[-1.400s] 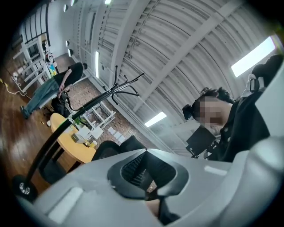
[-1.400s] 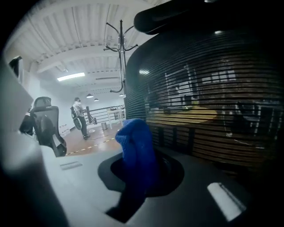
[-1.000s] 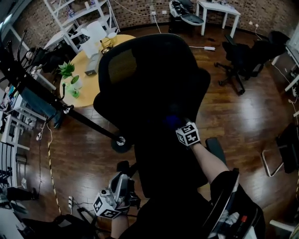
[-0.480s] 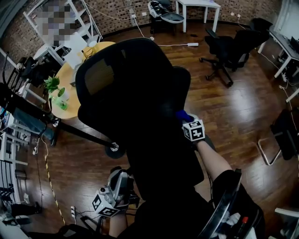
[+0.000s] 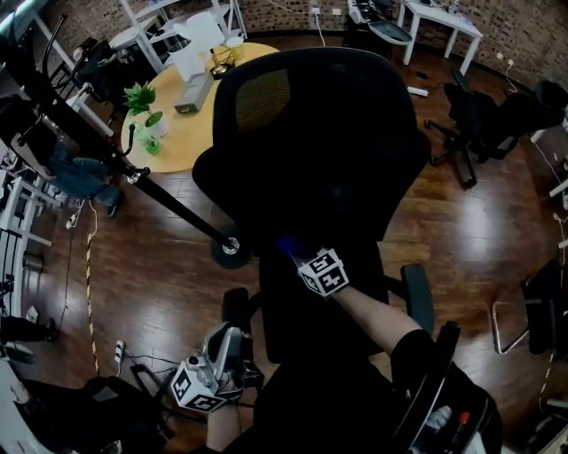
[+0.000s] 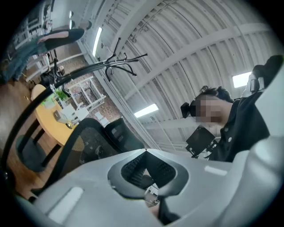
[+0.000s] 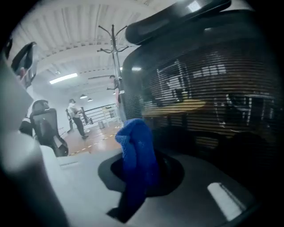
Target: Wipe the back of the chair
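Observation:
A black office chair with a mesh back [image 5: 319,151] fills the middle of the head view. My right gripper [image 5: 300,254] is shut on a blue cloth [image 5: 288,246] and presses it against the lower middle of the chair's back. In the right gripper view the blue cloth [image 7: 137,155] hangs from the right gripper [image 7: 138,148], with the dark mesh back [image 7: 204,88] close on the right. My left gripper [image 5: 217,368] is held low near the person's body, away from the chair. Its jaws [image 6: 146,150] meet with nothing between them.
A round yellow table [image 5: 191,124] with a small plant [image 5: 140,96] stands behind the chair on the left. A black pole [image 5: 169,199] slants across the wooden floor. Another black office chair [image 5: 484,124] is at the right, a white table [image 5: 444,22] beyond it.
My right gripper with the blue cloth went out to the right edge of the chair's back, then swept left and down to its lower middle. The left gripper stayed low.

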